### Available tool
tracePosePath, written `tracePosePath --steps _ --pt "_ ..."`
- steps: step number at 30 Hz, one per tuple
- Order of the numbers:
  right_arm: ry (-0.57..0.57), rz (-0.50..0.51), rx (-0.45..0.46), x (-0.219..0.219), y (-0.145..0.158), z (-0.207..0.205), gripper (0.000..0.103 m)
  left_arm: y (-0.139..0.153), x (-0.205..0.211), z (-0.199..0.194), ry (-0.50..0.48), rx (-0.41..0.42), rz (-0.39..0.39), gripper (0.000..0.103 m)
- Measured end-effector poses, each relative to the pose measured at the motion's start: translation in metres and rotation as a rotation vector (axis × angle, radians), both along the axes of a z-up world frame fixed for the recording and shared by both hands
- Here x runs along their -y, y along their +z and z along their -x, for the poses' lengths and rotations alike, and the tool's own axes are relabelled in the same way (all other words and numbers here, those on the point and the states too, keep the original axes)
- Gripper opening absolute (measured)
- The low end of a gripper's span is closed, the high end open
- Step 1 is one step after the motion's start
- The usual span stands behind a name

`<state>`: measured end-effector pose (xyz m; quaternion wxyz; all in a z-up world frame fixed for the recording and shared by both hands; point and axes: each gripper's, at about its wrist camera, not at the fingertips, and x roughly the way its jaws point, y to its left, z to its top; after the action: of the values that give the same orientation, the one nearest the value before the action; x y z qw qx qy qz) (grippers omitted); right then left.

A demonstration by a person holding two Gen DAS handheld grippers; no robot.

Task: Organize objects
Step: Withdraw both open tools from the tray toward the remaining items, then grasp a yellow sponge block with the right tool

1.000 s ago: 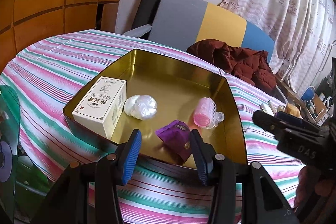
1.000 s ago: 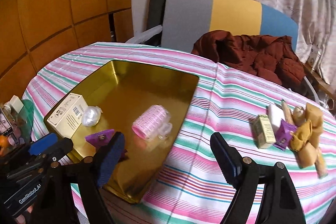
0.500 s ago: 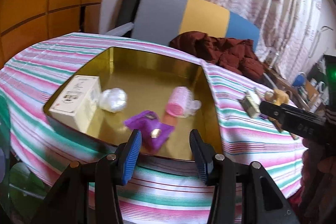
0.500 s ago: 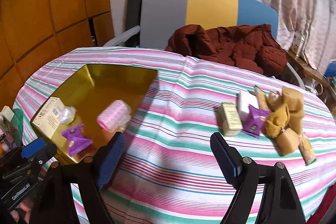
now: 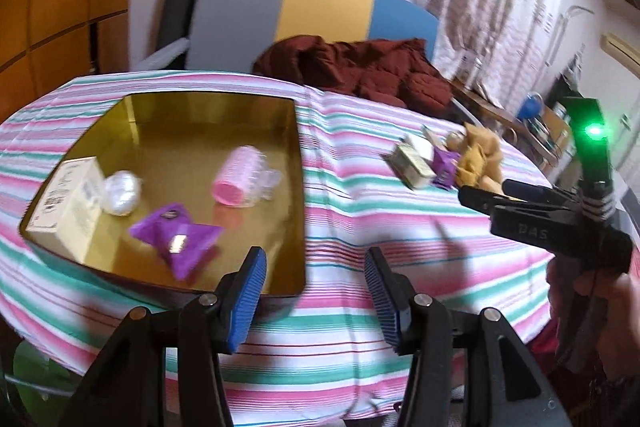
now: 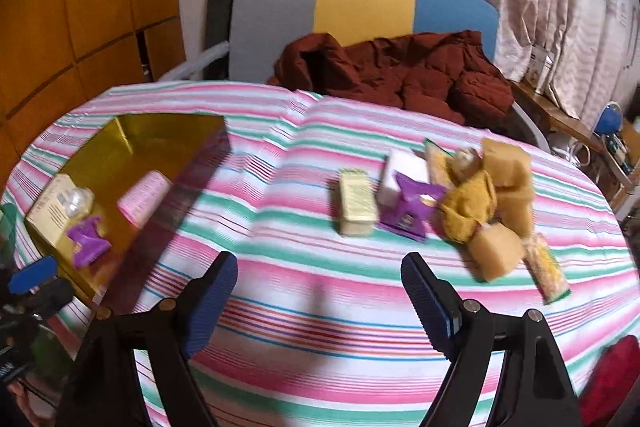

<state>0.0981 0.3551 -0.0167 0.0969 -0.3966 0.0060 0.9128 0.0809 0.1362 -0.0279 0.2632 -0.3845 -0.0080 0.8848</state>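
Right wrist: right tool [image 6: 318,293] wide, empty — bare striped cloth [image 6: 320,307] between tray [image 6: 208,163] rim and clutter.

Bare striped cloth [image 6: 280,211] between tray [image 6: 168,131] and clutter [image 6: 472,203]

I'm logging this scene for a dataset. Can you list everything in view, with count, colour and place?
Tin tray: one, gold, table's left.
Box: one, cream, in tray.
Wrapped ball: one, white, beside box.
Hair roller: one, pink, in tray.
Purple packets: two, one in tray, one in pile.
Small carton: one, pale green, on cloth.
Sponges: several, yellow-brown, pile at right.
Jacket: one, dark red, on chair.
Left gripper: empty, jaws opening.
Right gripper: open, empty.
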Motion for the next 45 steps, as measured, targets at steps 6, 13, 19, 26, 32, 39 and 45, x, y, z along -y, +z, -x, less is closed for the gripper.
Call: tracePosePath --steps 6,13,19,26,32,39,45 --pt "-0.071 -0.022 0.067 -0.05 -0.018 -0.014 0.085 -0.002 -0.034 -0.01 -0.093 -0.002 0.041 0.052" --pt "-0.165 -0.039 0.05 -0.118 -0.027 -0.02 0.095 -0.009 -0.058 -0.02 -0.164 0.036 0.056 0.052" --pt "-0.212 -0.041 0.055 -0.17 -0.045 -0.01 0.097 -0.018 -0.07 -0.025 -0.194 0.078 0.074 0.052" --pt "-0.182 0.003 0.042 -0.197 -0.06 0.009 0.097 -0.025 -0.083 -0.022 -0.191 0.098 0.108 0.052" --pt "-0.129 0.051 0.001 -0.197 -0.069 0.018 0.094 -0.028 -0.102 -0.015 -0.179 0.101 0.169 0.052" --pt "-0.149 0.108 -0.008 -0.199 -0.076 0.023 0.067 -0.026 -0.128 -0.002 -0.149 0.066 0.241 0.052" --pt "-0.182 0.097 -0.025 -0.193 -0.078 0.018 0.065 -0.023 -0.145 0.007 -0.104 0.024 0.297 0.052"
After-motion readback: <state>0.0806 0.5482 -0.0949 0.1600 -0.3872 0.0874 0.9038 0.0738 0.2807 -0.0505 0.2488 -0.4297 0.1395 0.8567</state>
